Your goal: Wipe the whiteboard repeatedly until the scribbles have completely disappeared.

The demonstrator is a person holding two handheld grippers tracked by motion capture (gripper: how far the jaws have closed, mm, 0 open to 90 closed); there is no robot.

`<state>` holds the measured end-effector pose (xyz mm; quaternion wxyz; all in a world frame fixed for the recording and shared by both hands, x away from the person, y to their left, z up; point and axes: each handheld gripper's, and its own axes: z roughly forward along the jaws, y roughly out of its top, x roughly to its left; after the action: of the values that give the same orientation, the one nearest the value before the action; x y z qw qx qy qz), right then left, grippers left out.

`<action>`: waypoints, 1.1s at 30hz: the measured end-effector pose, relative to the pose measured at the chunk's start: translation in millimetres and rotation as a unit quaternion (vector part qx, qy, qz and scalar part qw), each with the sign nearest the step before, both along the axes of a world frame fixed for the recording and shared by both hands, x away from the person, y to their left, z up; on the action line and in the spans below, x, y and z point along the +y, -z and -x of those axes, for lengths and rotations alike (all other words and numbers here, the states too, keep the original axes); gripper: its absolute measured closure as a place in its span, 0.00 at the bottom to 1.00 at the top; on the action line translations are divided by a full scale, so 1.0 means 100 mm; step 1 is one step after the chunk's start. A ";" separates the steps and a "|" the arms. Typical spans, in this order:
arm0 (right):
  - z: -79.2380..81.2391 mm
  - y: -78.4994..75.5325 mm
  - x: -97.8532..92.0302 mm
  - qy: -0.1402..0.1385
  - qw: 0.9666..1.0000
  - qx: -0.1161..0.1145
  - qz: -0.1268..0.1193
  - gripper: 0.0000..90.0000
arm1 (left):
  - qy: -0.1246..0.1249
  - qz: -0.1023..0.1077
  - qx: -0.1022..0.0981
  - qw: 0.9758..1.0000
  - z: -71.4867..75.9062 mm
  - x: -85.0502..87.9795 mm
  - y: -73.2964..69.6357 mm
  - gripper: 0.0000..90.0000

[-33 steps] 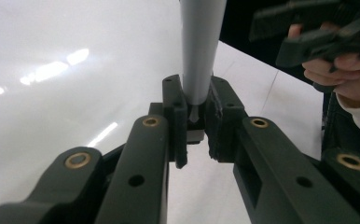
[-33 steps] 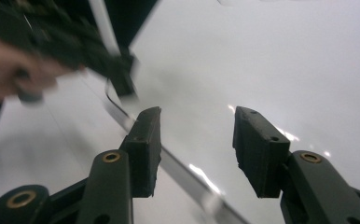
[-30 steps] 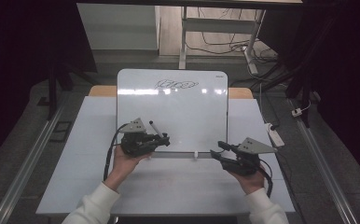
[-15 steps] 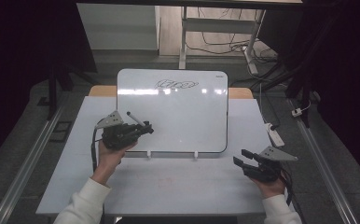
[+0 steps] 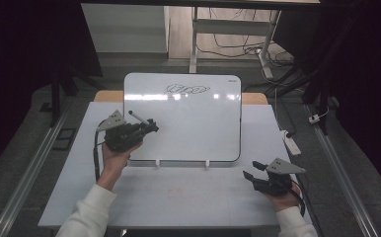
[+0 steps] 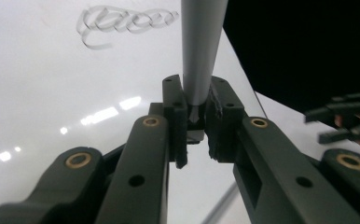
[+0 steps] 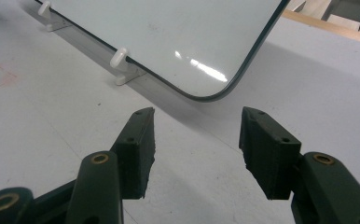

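A white power strip (image 5: 291,143) lay on the floor right of the grey table (image 5: 178,197). Cables (image 5: 238,47) trailed beneath a white desk frame (image 5: 194,37) behind.

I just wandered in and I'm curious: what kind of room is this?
Probably a lab or workshop set up for recording: a plain white table holding a propped whiteboard, loose cables on the floor, and metal desk legs behind.
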<state>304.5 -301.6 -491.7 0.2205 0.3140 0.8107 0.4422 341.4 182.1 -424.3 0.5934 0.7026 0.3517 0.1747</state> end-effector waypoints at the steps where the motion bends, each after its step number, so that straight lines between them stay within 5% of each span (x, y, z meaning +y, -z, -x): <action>1: 0.00 0.00 0.00 0.001 1.000 -0.001 -0.001 0.50 | -0.008 0.002 -0.005 1.000 -0.04 0.00 -0.02 0.87; 10: -0.03 0.03 -0.02 0.007 1.000 0.008 -0.001 0.50 | -0.084 0.013 -0.030 0.996 -0.66 0.00 -0.22 0.87; 14: -0.04 0.04 -0.02 0.007 1.000 0.012 -0.003 0.50 | -0.101 0.016 -0.022 0.995 -0.93 -0.09 -0.28 0.87; 17: -0.04 0.05 -0.01 0.005 1.000 0.014 0.000 0.50 | -0.116 -0.016 -0.024 0.993 -1.08 -0.17 -0.30 0.87; 26: -0.05 0.06 -0.03 0.003 1.000 0.018 -0.002 0.50 | -0.128 -0.035 -0.026 0.991 -1.36 -0.35 -0.30 0.87; 33: -0.05 0.07 0.00 -0.004 1.000 0.021 -0.003 0.50 | -0.089 -0.036 -0.033 0.995 -1.37 -0.79 -0.23 0.87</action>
<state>309.7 -301.1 -498.3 0.2006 0.3205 0.8150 0.4391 478.1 102.8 -401.1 0.5616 0.6830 0.3862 0.2624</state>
